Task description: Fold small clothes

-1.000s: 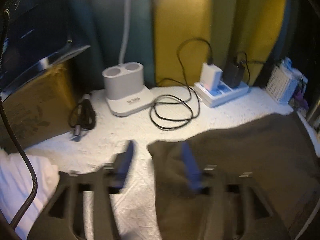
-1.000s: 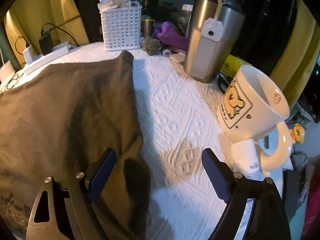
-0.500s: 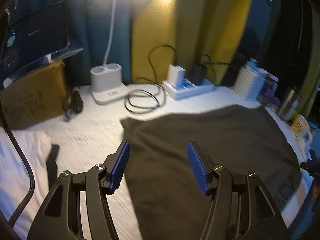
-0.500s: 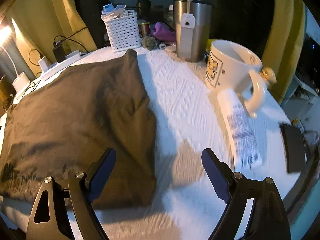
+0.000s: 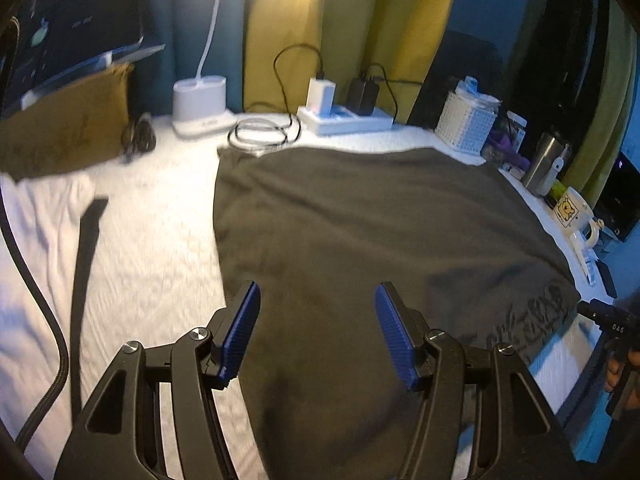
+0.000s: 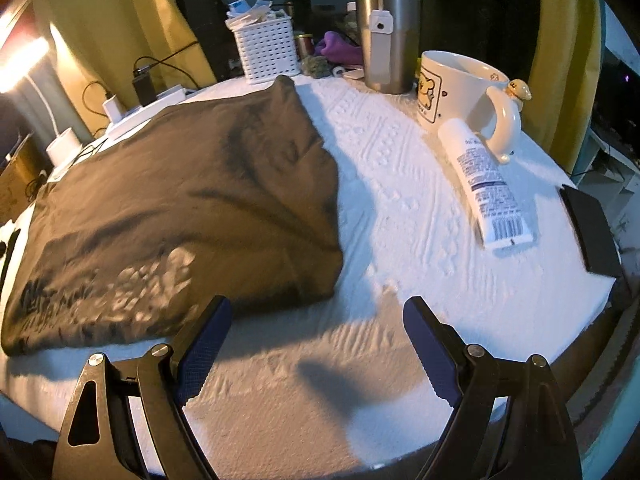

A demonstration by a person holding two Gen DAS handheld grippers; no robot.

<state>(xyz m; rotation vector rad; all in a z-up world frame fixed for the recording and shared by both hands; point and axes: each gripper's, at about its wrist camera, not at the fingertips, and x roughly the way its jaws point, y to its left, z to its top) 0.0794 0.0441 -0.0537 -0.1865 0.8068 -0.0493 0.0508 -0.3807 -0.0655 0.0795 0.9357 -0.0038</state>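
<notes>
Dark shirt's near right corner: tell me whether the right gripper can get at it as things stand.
Probably yes. The right gripper is open and empty, with only bare white cloth between it and the dark shirt.

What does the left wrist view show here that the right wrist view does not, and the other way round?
Only the left wrist view: the left gripper, jaws open over the dark shirt, the coiled cable and a white garment.
Only the right wrist view: the right gripper, jaws open over the white table cover, and the tube.
Both: the shirt, the white basket, the steel tumbler and the mug.
</notes>
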